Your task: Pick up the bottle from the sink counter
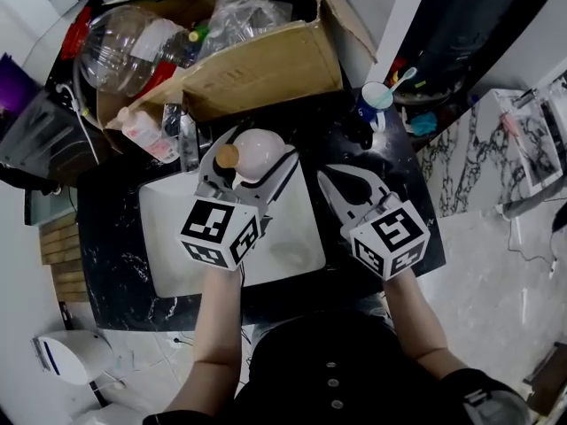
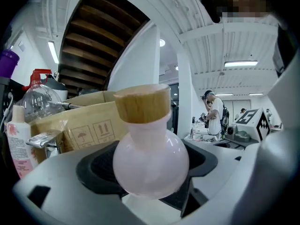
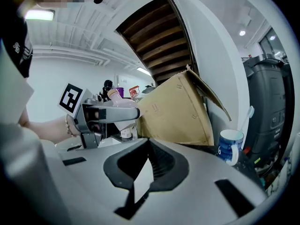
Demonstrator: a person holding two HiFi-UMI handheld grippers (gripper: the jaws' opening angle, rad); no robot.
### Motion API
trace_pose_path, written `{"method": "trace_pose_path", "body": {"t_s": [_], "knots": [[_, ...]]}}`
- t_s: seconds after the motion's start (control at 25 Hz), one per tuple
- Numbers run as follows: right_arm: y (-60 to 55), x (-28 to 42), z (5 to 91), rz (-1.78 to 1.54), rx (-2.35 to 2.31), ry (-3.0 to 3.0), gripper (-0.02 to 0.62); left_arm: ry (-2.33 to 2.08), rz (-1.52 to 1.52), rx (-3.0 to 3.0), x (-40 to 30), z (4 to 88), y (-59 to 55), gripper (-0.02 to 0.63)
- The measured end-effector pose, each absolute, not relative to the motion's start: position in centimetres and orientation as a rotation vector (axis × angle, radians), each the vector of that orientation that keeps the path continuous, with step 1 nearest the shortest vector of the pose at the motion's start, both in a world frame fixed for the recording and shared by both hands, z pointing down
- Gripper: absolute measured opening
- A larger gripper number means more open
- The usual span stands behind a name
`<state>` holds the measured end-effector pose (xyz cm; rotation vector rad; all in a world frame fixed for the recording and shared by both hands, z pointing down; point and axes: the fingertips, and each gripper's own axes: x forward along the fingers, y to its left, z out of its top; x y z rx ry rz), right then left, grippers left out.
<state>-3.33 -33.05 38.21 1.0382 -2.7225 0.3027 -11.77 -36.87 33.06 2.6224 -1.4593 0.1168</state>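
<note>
Over the back of the white sink (image 1: pixel 297 242), the left gripper (image 1: pixel 260 159) has its two jaws pinched on the round belly of a pale pink bottle (image 2: pixel 151 165). The bottle's wooden-looking cap (image 2: pixel 142 103) stands clear above the jaws. From the left gripper view the bottle sits upright and squarely between the dark pads, one on each side. I cannot tell whether its base touches anything below.

To its right, the right gripper (image 1: pixel 344 180) hangs over the black marbled counter (image 1: pixel 106 237), just beside the sink's edge. Its jaws are pressed together with nothing between them.

Behind the sink stands an open cardboard box (image 1: pixel 266 69) stuffed with clear plastic, and a big clear plastic jug (image 1: pixel 120 51) lies at its left. A small bottle with a pink label (image 1: pixel 146 137) leans near the tap (image 1: pixel 188 140). A blue-and-white mug (image 1: pixel 376 98) stands at the counter's far right corner, well apart from both grippers. A person (image 2: pixel 214 116) stands far off in the room behind.
</note>
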Motion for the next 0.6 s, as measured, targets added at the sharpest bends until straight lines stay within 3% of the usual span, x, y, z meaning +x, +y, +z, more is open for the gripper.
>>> {"method": "trace_pose_path", "body": {"t_s": [0.6], "knots": [[-30.4, -4.7, 33.9, 0.231, 1.004, -2.834, 0.005, -1.532, -0.059, 2.608, -13.9, 29.9, -31.4, 0.396]]}}
